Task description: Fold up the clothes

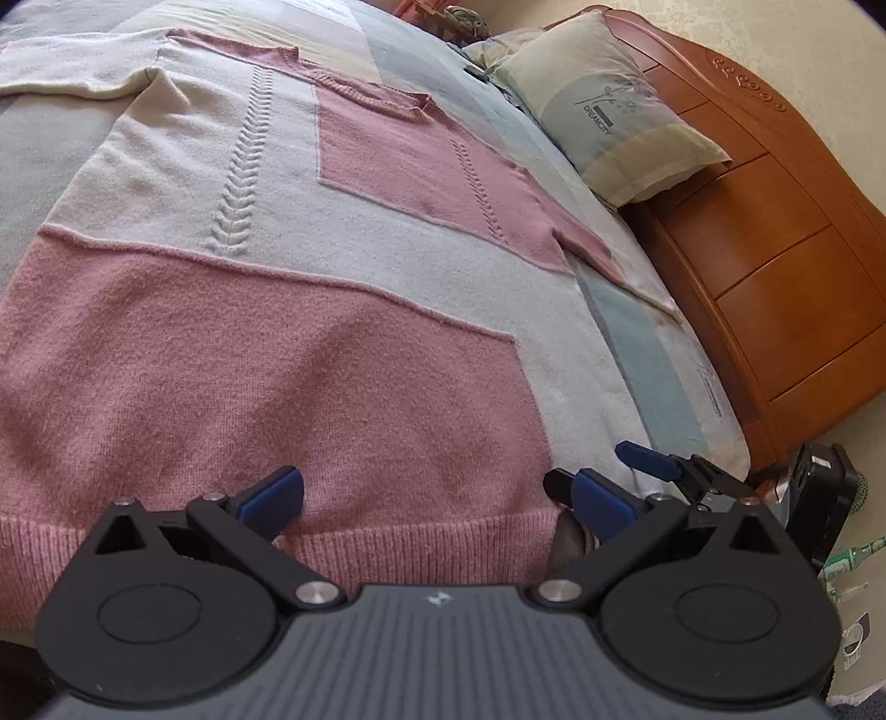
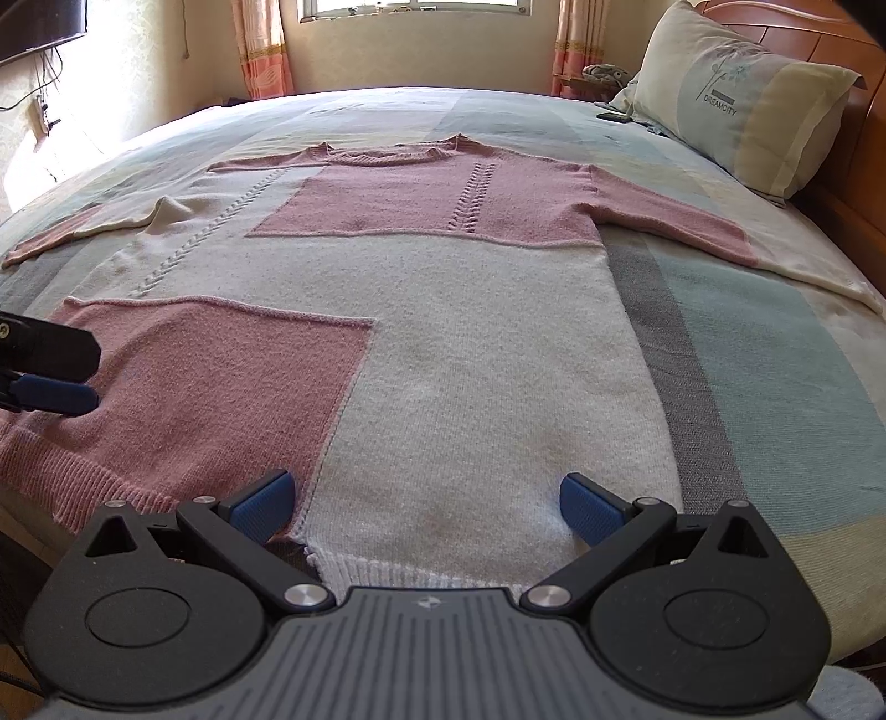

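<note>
Lying flat across the bed [image 2: 775,399], the pink-and-cream sweater [image 2: 443,332] fills the middle of both of your views, front side up, with its neckline toward the top of the right wrist frame and its ribbed hem at the bottom, just ahead of your tools. One sleeve runs out toward the left edge of that frame, the other toward the right, ending near the pillow [image 2: 736,94] in the upper right corner.

Your right gripper [image 2: 426,507] sits at the cream part of the hem, jaws spread wide with nothing between them, blue pads either side of the white ribbing. Your left gripper [image 1: 426,498] hangs over the pink ribbed hem in the lower middle of its own frame, jaws likewise wide apart and holding nothing; whether the pads touch the knit cannot be told. In the right wrist view the left tool shows at the left edge, over the pink panel. In the left wrist view the right tool shows at the lower right, beside the wooden headboard [image 1: 775,249].

A window [image 2: 415,5] with curtains sits at the top of the right wrist frame.
</note>
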Demonstrator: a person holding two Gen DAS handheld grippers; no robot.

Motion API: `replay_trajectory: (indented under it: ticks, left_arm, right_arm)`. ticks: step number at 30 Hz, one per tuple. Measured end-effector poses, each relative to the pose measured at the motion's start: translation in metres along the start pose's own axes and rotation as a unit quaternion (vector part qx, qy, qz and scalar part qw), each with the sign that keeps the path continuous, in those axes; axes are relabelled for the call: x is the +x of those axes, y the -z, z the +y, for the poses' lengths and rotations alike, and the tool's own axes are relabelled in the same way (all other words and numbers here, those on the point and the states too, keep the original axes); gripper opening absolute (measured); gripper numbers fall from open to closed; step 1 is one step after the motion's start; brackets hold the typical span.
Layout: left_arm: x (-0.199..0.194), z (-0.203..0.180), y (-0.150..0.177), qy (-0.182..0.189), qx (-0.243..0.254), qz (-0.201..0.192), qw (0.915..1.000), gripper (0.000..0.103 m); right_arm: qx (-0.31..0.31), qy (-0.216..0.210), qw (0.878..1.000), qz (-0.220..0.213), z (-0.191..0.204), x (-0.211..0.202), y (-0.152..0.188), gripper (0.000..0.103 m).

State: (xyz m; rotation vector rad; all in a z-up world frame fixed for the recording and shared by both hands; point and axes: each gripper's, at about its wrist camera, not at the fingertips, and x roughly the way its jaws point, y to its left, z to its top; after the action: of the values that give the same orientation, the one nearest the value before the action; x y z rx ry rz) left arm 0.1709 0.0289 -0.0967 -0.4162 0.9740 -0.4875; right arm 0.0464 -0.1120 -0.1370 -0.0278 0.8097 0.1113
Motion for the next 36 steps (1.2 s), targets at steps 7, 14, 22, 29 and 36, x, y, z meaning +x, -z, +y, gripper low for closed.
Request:
replay_trajectory:
  ticks: [7,14,22,29,36]
  left_arm:
    - [0.015,0.006,-0.035,-0.010,-0.016,-0.025,0.9995,0.102]
    - [-0.003,0.006,-0.011,-0.013,-0.010,0.000,0.9999,0.102]
    - [-0.004,0.052,-0.085,-0.048,-0.048,-0.068,0.9954,0.102]
    - [0.008,0.097,-0.102,-0.064,-0.111,-0.071,0.9892,0.102]
    - [0.012,0.105,-0.138,-0.057,-0.120,-0.072,0.9886,0.102]
  right_arm:
    - [-0.002,0.006,1.000,0.000,0.003,0.001,0.000,0.103]
    - [-0.002,0.003,1.000,-0.001,0.002,0.000,0.001,0.103]
    - [-0.003,0.006,1.000,-0.002,0.002,0.001,0.001,0.103]
    - [-0.005,0.005,1.000,-0.004,0.002,0.001,0.002,0.103]
    - [-0.005,0.011,1.000,-0.004,0.004,0.002,0.001,0.103]
